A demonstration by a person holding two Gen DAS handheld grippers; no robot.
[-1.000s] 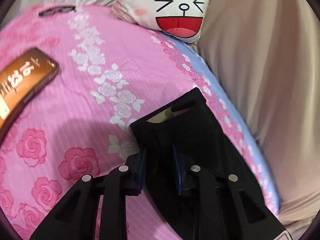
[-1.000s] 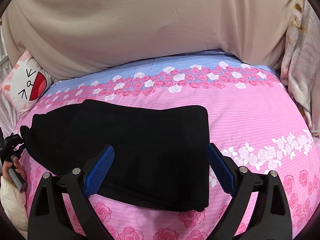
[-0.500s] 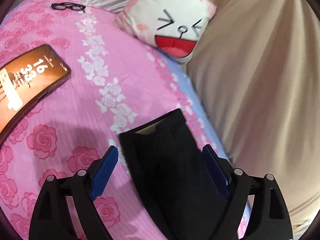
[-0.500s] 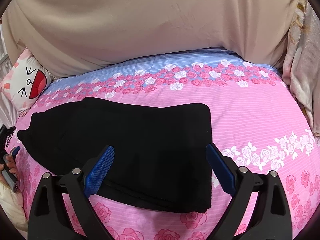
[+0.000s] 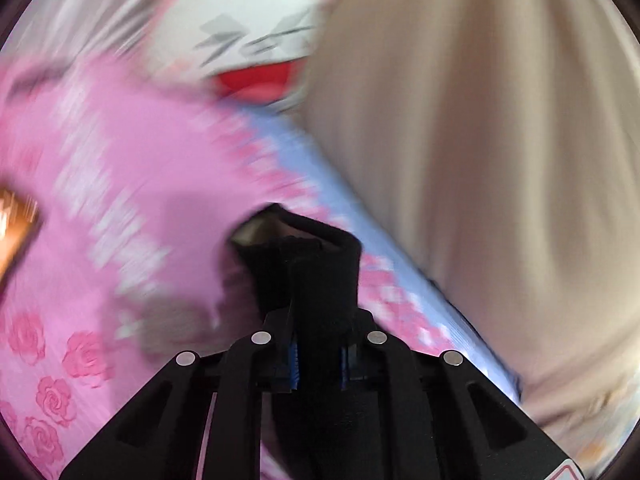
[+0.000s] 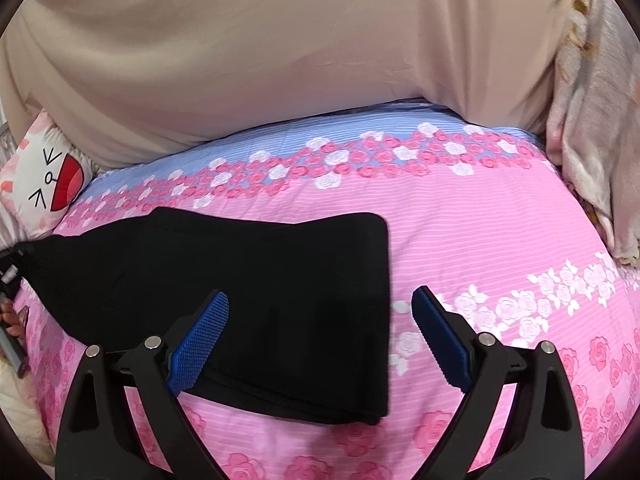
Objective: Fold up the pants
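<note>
Black pants (image 6: pixel 248 280) lie folded lengthwise across the pink rose bedspread (image 6: pixel 480 240), waist end at the left. My left gripper (image 5: pixel 318 354) is shut on the pants' waist end (image 5: pixel 316 264), which bunches up between the fingers; this view is motion-blurred. It also shows at the far left of the right wrist view (image 6: pixel 10 264). My right gripper (image 6: pixel 320 340) is open just above the pants' leg end, its right finger (image 6: pixel 440 340) over bare bedspread beside the hem.
A white cartoon-face cushion (image 6: pixel 44 184) lies at the bed's left end. A beige quilt (image 6: pixel 280 52) is heaped along the far side. A lit phone (image 5: pixel 16 220) lies on the bedspread at left. A pale blanket (image 6: pixel 592 112) hangs at right.
My left gripper, open half a second ago over the waist end, has closed on it and is moving fast. The right gripper has barely moved.
</note>
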